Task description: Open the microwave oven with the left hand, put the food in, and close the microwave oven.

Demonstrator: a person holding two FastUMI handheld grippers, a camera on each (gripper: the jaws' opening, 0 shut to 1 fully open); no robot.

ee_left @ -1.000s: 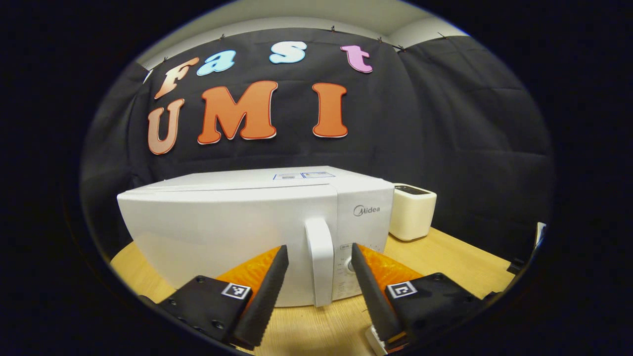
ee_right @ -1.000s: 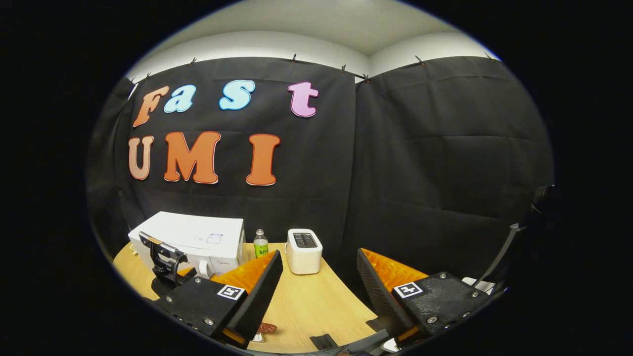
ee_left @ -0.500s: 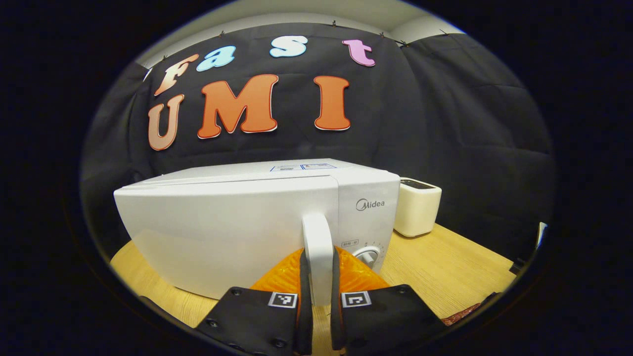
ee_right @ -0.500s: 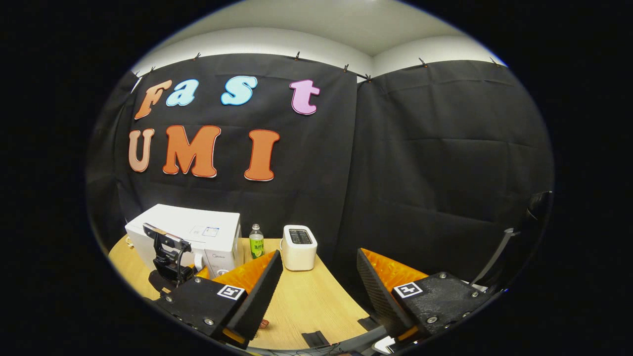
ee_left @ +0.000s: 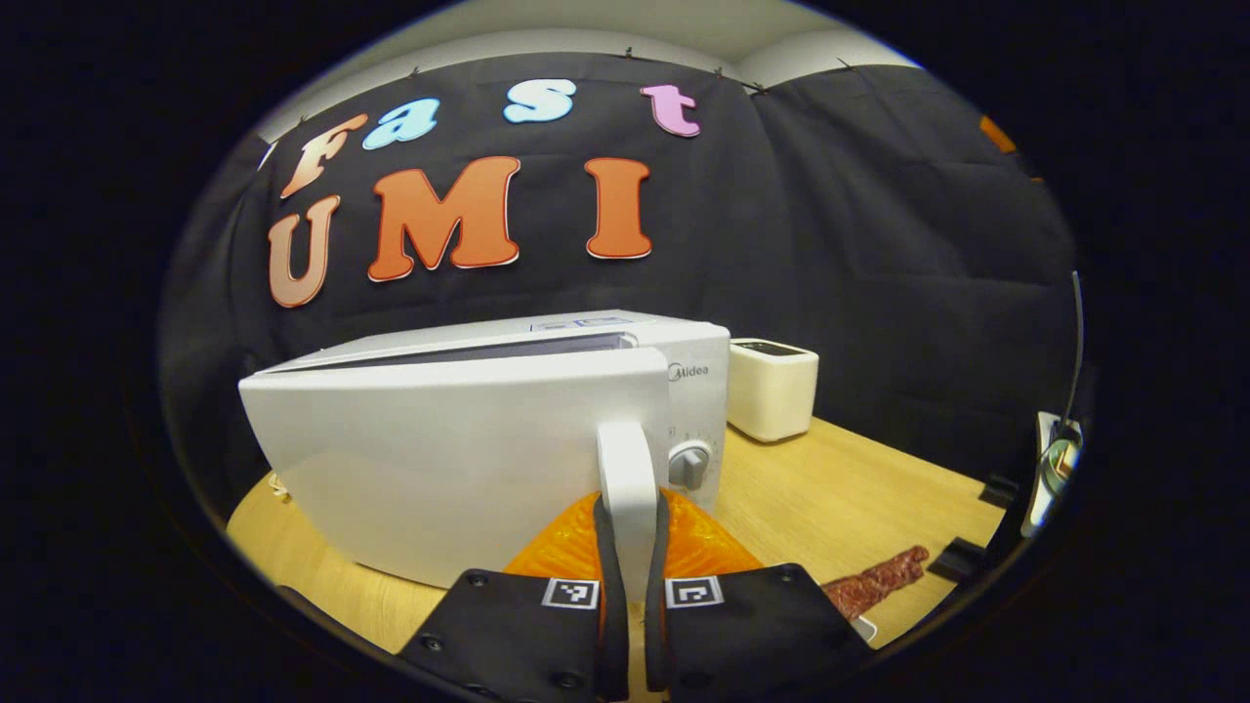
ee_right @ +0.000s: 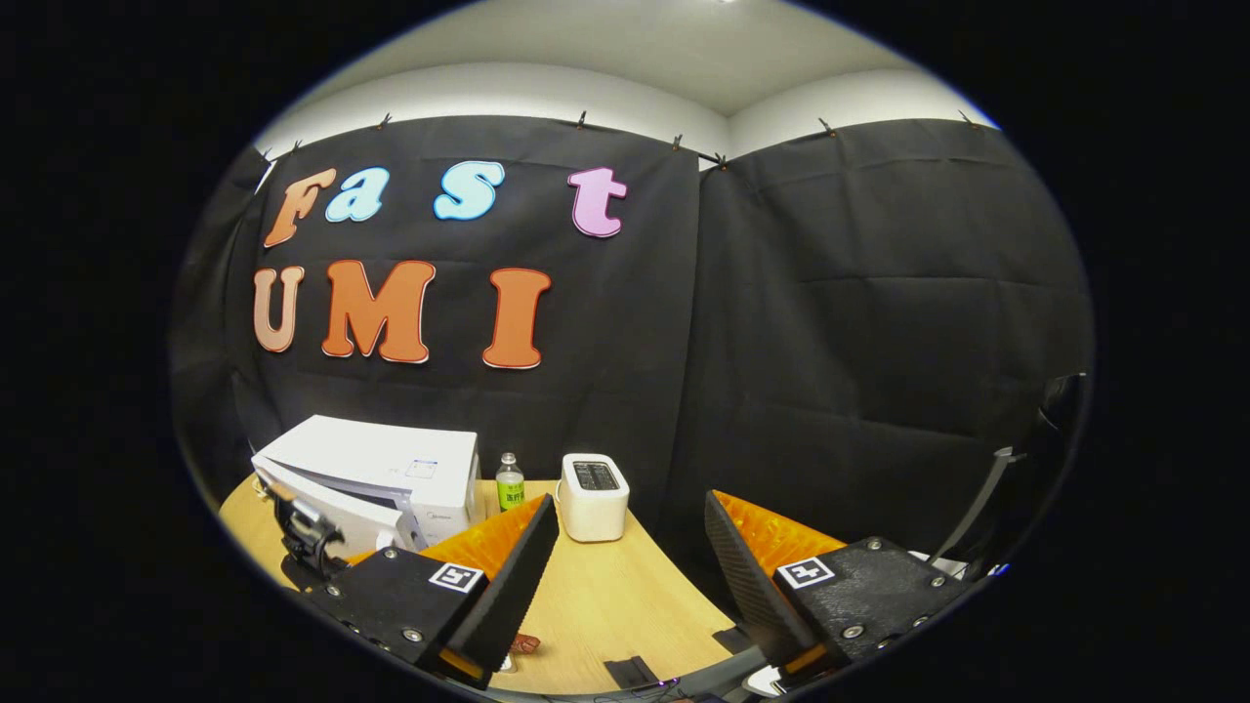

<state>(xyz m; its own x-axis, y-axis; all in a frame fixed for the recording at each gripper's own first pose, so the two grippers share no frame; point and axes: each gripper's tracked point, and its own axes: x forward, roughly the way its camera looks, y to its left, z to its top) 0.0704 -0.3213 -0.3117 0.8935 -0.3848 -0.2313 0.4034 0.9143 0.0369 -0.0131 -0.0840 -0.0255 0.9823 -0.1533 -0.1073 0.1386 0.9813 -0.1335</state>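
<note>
Clamping the microwave's upright door handle (ee_left: 627, 478), the left tongs (ee_left: 630, 596) have both fingers pressed on its sides, and the door (ee_left: 459, 469) stands a little ajar, a dark gap showing along its top edge against the microwave (ee_left: 698, 342) body. To do this step well, I judge the pull should follow the door's arc about its hinge on the far side from the handle, letting the wrist turn with the door rather than dragging straight back, which might slide the whole oven across the desk (ee_left: 859, 498). The grip should stay firm but not creep down the handle. The food (ee_left: 874, 581), a reddish strip, lies on the desk to the right of the left tongs, well clear of the door's swing. The right tongs (ee_right: 625, 586) hang wide and hold nothing, above the desk near a toaster (ee_right: 594, 496) and a small bottle (ee_right: 509, 481) beside the microwave.
</note>
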